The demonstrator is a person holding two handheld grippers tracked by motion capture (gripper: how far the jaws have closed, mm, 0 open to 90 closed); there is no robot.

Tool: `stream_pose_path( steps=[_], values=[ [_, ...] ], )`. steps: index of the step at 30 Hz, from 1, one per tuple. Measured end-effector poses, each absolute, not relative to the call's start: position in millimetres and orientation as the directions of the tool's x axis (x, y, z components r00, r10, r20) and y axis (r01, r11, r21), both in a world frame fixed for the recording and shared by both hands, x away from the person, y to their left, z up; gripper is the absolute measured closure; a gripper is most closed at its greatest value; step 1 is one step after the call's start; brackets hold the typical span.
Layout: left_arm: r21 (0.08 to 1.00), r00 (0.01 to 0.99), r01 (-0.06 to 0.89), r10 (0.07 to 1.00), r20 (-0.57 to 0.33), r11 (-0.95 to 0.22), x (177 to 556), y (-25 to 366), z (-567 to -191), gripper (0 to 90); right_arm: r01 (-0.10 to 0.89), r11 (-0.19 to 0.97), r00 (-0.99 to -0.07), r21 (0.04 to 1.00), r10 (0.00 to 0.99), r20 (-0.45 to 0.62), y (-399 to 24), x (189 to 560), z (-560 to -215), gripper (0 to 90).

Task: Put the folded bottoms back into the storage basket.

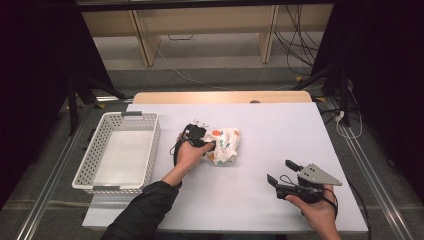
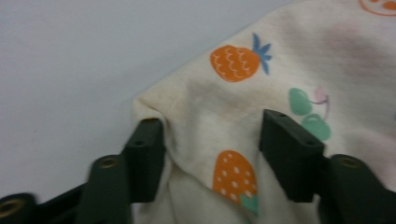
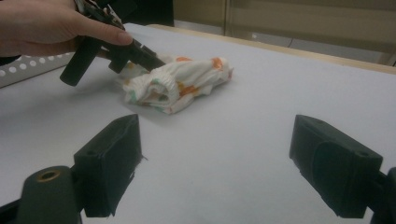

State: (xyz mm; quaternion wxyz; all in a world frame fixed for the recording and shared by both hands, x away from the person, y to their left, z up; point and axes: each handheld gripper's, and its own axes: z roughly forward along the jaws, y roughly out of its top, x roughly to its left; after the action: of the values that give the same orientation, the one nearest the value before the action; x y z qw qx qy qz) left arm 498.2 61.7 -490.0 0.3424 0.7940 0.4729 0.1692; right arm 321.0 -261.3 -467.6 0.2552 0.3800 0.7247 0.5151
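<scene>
Left gripper [image 2: 210, 140] jaws pinching fold of cream fruit-print cloth [image 1: 225, 144] mid-table, beside white perforated plastic basket [image 1: 95, 155]; squeeze deeper before lifting so fold holds; right gripper [image 3: 215, 163] jaws spread, idle

cloth [image 2: 280, 116] cut off at right edge, blurred
</scene>
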Motion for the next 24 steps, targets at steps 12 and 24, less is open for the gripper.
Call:
stream_pose_path(
  steps=[12, 24],
  values=[
    [0.716, 0.506, 0.644, 0.852, -0.133, -0.270, 492, 62, -491, 81.3, 0.299, 0.191, -0.585, 0.935, 0.811, 0.022, -261, 321, -469, 18.4],
    [0.802, 0.511, 0.578, 0.833, -0.212, -0.150, 472, 78, -472, 81.8, 0.301, 0.193, -0.572, 0.934, 0.820, 0.015, -263, 323, -471, 19.1]
  ],
)
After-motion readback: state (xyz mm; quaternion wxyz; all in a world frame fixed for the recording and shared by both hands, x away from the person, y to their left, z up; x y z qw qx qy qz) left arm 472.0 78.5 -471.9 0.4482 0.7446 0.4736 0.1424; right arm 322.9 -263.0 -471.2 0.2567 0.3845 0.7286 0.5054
